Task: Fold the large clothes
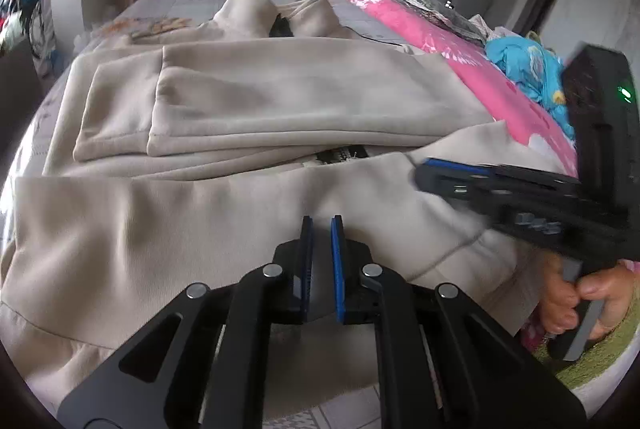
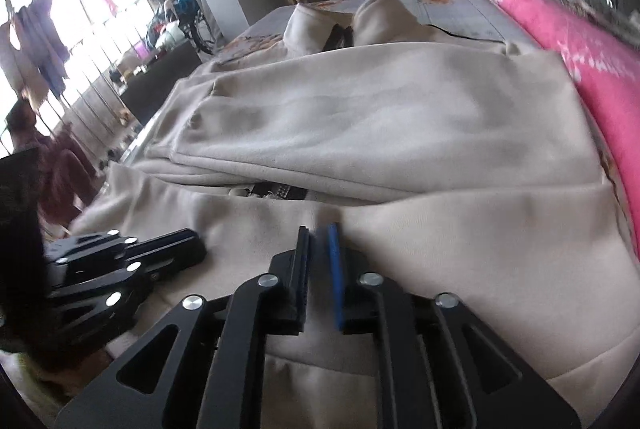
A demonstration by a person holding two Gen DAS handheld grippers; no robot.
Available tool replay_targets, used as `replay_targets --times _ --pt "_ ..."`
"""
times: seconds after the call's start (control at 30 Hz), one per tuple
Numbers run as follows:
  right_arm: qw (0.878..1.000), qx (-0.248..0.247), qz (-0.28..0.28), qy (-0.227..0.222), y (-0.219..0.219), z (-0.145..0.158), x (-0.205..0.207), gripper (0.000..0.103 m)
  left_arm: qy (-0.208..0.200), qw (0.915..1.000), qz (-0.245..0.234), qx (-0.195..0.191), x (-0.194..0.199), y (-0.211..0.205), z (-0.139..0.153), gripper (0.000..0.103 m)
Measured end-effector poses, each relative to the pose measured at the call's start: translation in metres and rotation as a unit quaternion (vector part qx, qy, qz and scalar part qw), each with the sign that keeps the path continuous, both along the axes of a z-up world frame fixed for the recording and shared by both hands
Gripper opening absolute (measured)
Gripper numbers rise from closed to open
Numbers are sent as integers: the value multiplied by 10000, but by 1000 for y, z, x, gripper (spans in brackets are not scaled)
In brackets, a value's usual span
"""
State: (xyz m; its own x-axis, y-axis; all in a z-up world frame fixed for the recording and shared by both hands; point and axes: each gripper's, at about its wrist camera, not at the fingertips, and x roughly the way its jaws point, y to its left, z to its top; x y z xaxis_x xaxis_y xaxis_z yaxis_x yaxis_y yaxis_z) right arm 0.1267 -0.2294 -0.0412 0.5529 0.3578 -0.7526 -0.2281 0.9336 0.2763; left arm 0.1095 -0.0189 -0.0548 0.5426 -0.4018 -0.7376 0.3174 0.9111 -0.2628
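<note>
Beige jacket (image 1: pixel 280 101) lies partly folded on bed (image 1: pixel 180 3).

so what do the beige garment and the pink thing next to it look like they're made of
The beige garment looks like a thick, matte fleece or sweatshirt knit: soft rounded folds, stitched hems, no shine. The pink thing looks like a padded printed textile, probably a quilt or blanket, with a white floral pattern and a plump rolled edge; the exact fibre cannot be told.

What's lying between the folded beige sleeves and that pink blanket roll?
Nothing else: in the right wrist view the beige garment runs straight up against the pink blanket roll, with no other item between them.
</note>
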Motion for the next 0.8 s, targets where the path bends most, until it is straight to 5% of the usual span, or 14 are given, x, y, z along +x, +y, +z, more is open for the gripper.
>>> replay_targets --times 0.17,0.37,0.47,0.8 --pt "9914 -765 -1004 -337 -73 27 -20 38 -40 10000 -9 -21 1 0 -2 9" --pt "9840 -1074 -1422 -18 -108 6 -5 38 -169 9998 -41 -40 -1 0 -3 9" --pt "9791 -1343 -1492 -319 -103 12 -9 10 -183 9998 -49 -62 -5 1 -3 9" --pt "9796 -1312 -1489 -319 -123 -1 8 8 -209 9997 -93 73 -6 -1 -2 9"
